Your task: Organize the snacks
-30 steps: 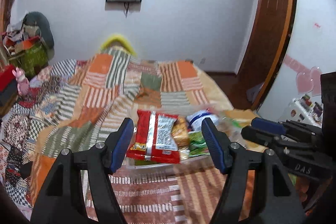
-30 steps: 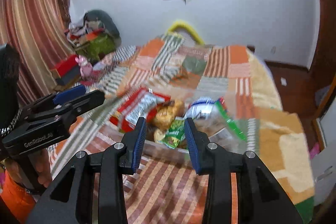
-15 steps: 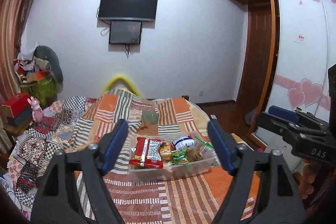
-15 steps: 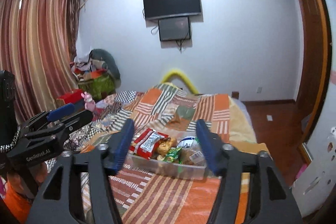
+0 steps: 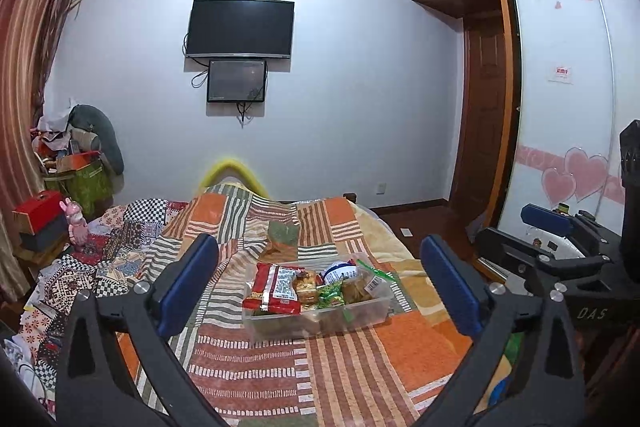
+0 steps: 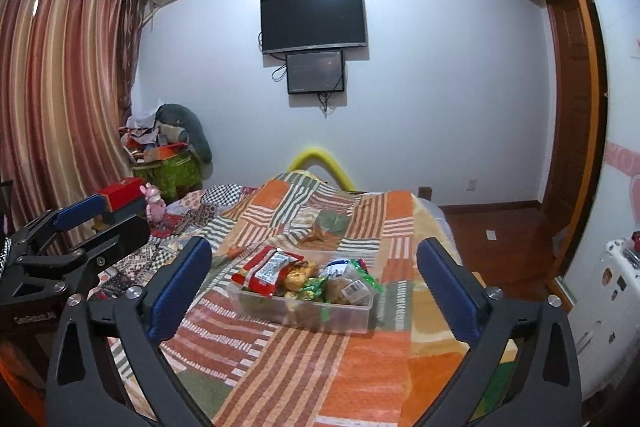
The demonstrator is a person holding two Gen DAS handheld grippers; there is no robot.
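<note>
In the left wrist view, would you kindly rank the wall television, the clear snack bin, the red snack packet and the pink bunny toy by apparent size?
1. Clear snack bin, though it lies nearer the camera than the television.
2. Wall television, only slightly smaller.
3. Red snack packet.
4. Pink bunny toy.

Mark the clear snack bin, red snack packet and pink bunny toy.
clear snack bin (image 5: pixel 280 325): left wrist view, front wall
red snack packet (image 5: pixel 266 287): left wrist view, wrapper's red side
pink bunny toy (image 6: pixel 154 205): right wrist view, body

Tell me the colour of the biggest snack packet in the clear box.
Red with silver, the snack packet shows best in the left wrist view.
</note>
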